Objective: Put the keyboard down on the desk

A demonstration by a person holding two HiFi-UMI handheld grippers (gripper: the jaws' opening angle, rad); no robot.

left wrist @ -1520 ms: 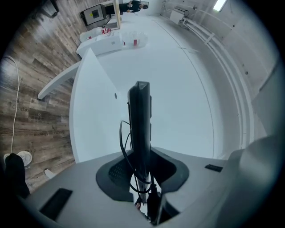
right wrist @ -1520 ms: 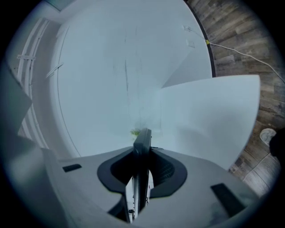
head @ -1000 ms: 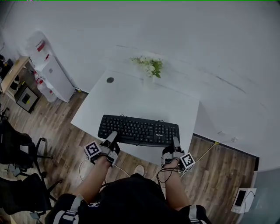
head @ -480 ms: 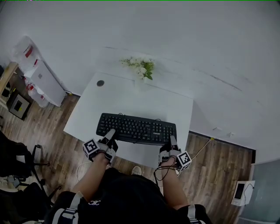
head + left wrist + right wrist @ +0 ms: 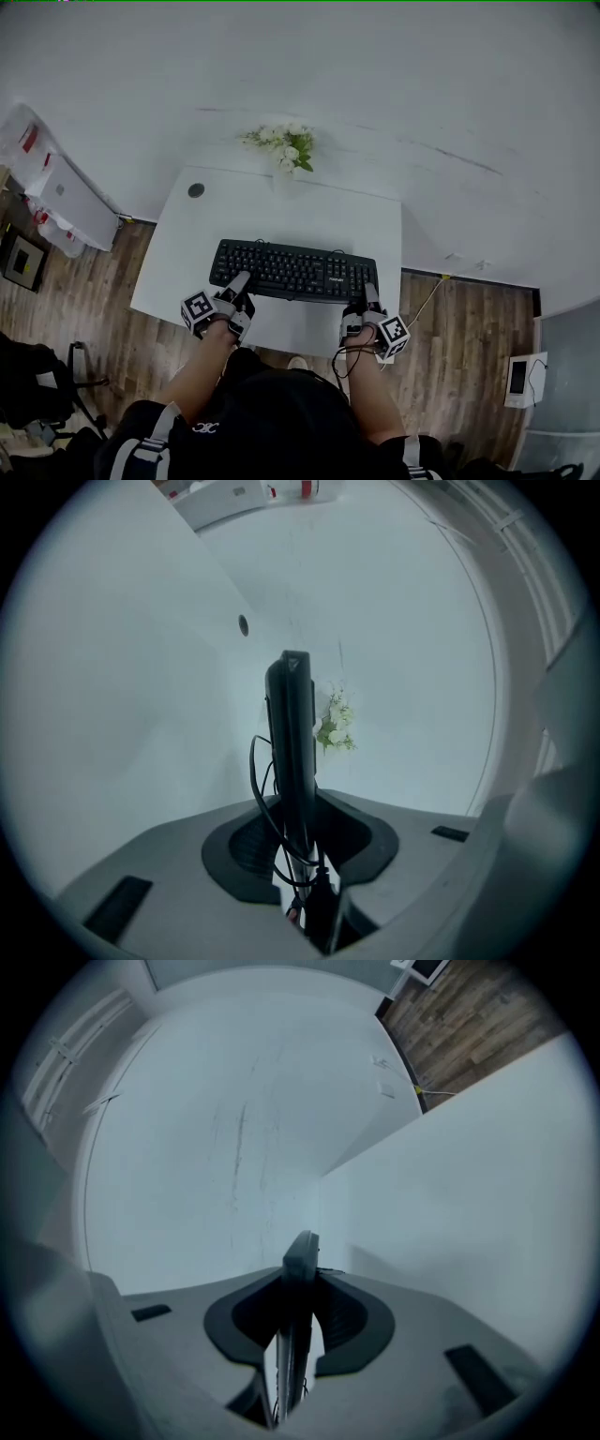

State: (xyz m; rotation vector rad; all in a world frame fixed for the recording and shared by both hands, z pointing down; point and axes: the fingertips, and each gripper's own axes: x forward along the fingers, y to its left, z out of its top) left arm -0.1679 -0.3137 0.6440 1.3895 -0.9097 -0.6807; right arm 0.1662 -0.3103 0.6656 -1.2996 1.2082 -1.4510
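Observation:
A black keyboard (image 5: 292, 270) is held over the near half of the white desk (image 5: 281, 211). My left gripper (image 5: 240, 289) is shut on its near left corner, and my right gripper (image 5: 367, 298) is shut on its near right corner. In the left gripper view the keyboard (image 5: 292, 738) stands edge-on between the jaws, with its black cable looping beside it. In the right gripper view the keyboard's edge (image 5: 298, 1269) is likewise clamped between the jaws. Whether the keyboard touches the desk I cannot tell.
A vase of white flowers (image 5: 281, 148) stands at the desk's far edge, against the white wall. A round cable hole (image 5: 195, 190) sits at the far left corner. White boxes (image 5: 58, 197) stand on the wooden floor at left. A cable (image 5: 427, 300) runs along the floor at right.
The view has shifted, so the desk and keyboard sit a little lower left in the picture. Both grippers keep their hold on the keyboard's near corners.

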